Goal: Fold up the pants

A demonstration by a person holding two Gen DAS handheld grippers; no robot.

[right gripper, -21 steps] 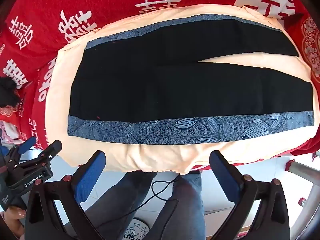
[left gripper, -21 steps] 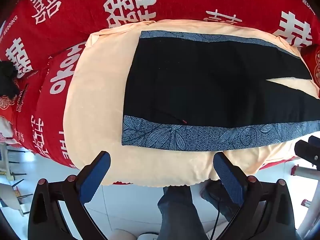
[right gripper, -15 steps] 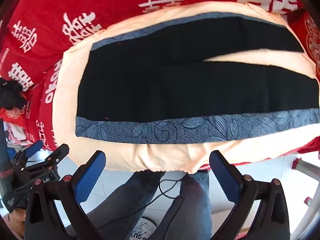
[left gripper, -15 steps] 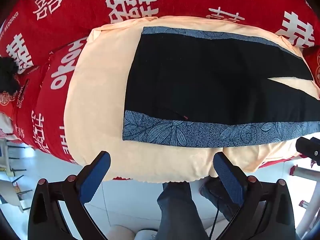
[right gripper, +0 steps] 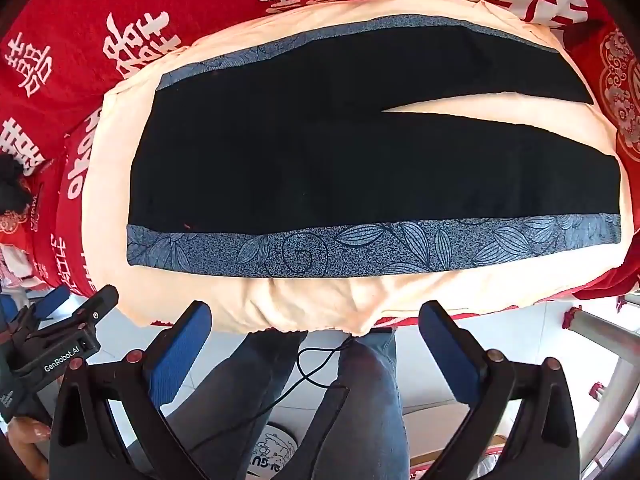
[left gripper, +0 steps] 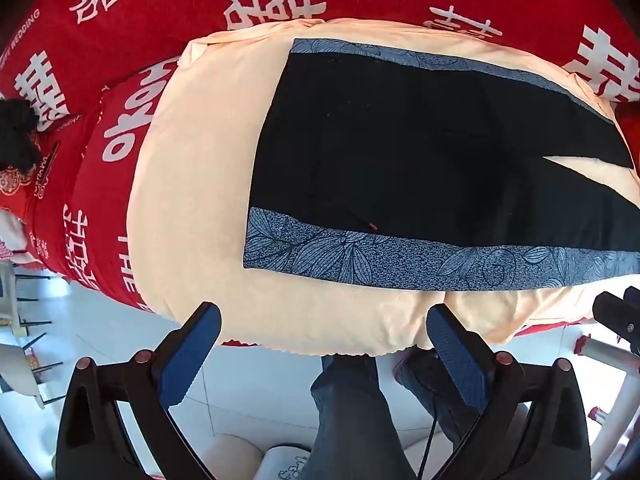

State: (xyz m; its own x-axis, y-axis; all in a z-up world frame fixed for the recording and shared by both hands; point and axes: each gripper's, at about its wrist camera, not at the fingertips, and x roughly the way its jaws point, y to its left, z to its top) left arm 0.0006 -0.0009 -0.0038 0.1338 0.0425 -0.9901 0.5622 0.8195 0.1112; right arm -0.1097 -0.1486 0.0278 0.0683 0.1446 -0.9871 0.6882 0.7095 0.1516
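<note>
Black pants (right gripper: 360, 160) lay spread flat across the middle of both frames, waist end toward frame left, the two legs running to frame right with a narrow wedge-shaped gap between them. A blue-grey leaf-print side stripe (right gripper: 360, 248) ran along the near edge of the pants; a matching stripe edged the far side. Pants rested on a peach cloth (left gripper: 192, 200) that covered the table, its near hem hanging over the table edge just above the tools in frame. Beneath the peach cloth, a red cloth with white characters (left gripper: 160, 12) filled the top and left of both views. Left tool (left gripper: 324, 344) sat at lower centre of the left wrist view, jaws at full spread, nothing between the blue pads (left gripper: 188, 356); it was off the pants, in front of the table edge. Right tool (right gripper: 316, 340) likewise stood wide open and empty at lower centre of its view, also clear of the fabric. Left tool body was visible at lower left of the right wrist frame, with a hand (right gripper: 28, 440) at the bottom left corner. Person's legs in blue jeans (right gripper: 360, 400) stood below the table edge on a white tiled floor (left gripper: 100, 332); a thin black cable (right gripper: 308, 376) crossed the jeans.
</note>
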